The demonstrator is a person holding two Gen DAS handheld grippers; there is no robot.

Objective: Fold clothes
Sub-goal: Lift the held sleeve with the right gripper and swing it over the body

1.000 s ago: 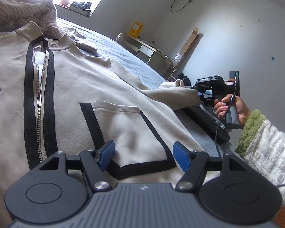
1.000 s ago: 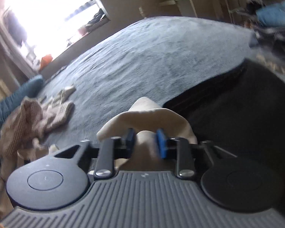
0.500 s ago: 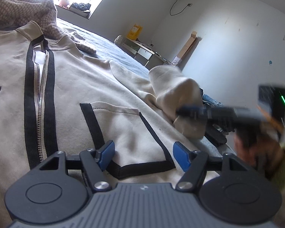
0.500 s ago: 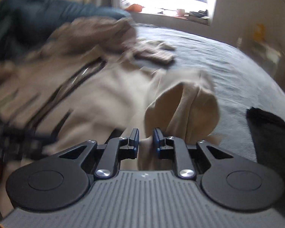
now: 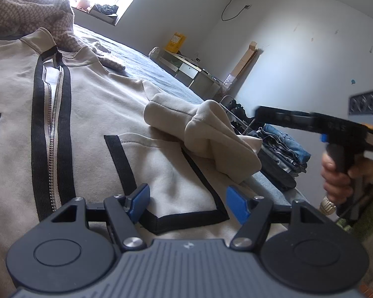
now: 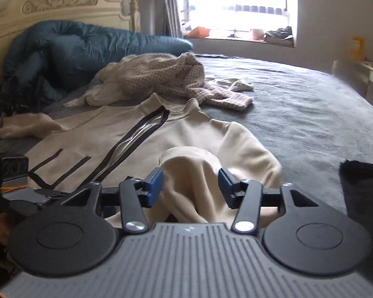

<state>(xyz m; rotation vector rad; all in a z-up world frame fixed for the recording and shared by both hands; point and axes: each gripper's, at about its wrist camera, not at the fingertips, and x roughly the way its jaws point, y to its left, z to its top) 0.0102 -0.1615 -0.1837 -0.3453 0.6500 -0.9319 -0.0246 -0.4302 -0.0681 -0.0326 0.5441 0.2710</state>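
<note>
A beige zip jacket (image 5: 92,114) with black trim lies front-up on the grey bed; it also shows in the right wrist view (image 6: 127,134). Its sleeve (image 5: 206,134) lies folded across the body near the pocket, bunched up. My left gripper (image 5: 187,202) is open, low over the pocket's black hem. My right gripper (image 6: 190,186) is open, its jaws either side of the dropped sleeve (image 6: 194,173), not clamping it. The right gripper also shows in the left wrist view (image 5: 261,111), blurred, held just right of the sleeve.
A checked knit garment (image 6: 166,77) and white clothes lie beyond the collar. A blue duvet (image 6: 69,52) lies by the headboard. Folded jeans (image 5: 283,146) sit off the bed's side. A black garment (image 6: 362,186) lies at the right. Bare grey bedcover (image 6: 298,104) stretches toward the window.
My right gripper carried the sleeve from the bed's edge across onto the jacket body, then opened and let it go. My left gripper stayed put, open.
</note>
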